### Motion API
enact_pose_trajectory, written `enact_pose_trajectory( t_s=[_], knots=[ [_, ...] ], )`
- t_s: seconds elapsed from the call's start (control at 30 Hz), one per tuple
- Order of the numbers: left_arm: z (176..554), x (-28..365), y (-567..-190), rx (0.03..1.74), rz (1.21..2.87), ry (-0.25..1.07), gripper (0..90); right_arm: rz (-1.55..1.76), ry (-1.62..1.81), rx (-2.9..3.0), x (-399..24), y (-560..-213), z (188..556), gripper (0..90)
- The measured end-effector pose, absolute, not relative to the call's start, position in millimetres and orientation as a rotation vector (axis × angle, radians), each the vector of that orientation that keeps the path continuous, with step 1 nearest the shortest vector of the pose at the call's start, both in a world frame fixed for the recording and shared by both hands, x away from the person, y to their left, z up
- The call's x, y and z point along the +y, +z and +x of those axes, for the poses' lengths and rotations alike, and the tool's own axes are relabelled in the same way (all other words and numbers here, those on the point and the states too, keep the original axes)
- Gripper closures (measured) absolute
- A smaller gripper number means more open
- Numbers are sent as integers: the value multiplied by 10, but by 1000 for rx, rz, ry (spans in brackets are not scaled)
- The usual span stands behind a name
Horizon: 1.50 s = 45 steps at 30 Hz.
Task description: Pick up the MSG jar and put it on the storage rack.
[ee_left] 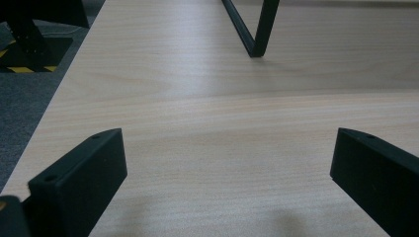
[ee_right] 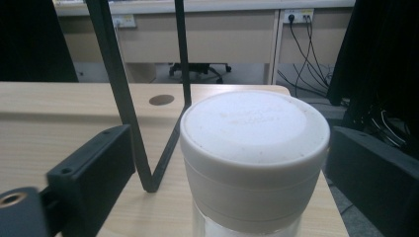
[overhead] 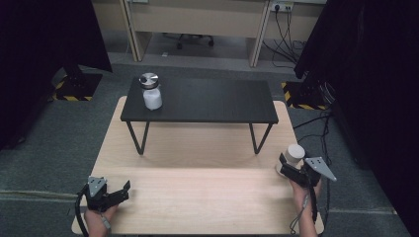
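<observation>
A clear jar with a white lid [overhead: 296,153] [ee_right: 254,148] stands near the right edge of the light wooden table [overhead: 197,192]. My right gripper [overhead: 290,166] [ee_right: 231,143] straddles it with the jaws on either side; a gap shows between the left jaw and the lid, so the pads do not press on it. At the table's front left my left gripper [overhead: 123,190] [ee_left: 227,148] stands open, low over bare wood, with nothing between its jaws.
A low black table [overhead: 212,101] on thin metal legs stands on the far half of the wooden table. A second jar with a metal lid [overhead: 151,91] and white contents sits at its left end. One black leg [ee_right: 128,113] rises just left of the white-lidded jar.
</observation>
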<state>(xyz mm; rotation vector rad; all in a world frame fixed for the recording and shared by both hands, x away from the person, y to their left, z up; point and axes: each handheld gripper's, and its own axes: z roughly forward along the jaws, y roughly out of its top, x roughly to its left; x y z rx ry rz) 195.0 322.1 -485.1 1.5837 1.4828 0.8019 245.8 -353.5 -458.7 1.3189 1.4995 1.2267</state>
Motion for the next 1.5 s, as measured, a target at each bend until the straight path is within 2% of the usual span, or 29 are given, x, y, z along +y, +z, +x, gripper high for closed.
enact_pose_trajectory(
  t_s=[0.23, 0.83, 1.5],
  knots=[
    [1953, 3220, -4851, 1479, 1589, 802, 4, 1339, 1235, 1496, -3568, -4587, 2474, 188],
    [1951, 3210, -4850, 1479, 1590, 803, 1, 1375, 1292, 1509, -3702, -4641, 2550, 317],
    [1958, 3219, -4848, 1468, 1596, 789, 0, 1337, 1242, 1525, -3642, -4547, 2509, 332]
  ],
)
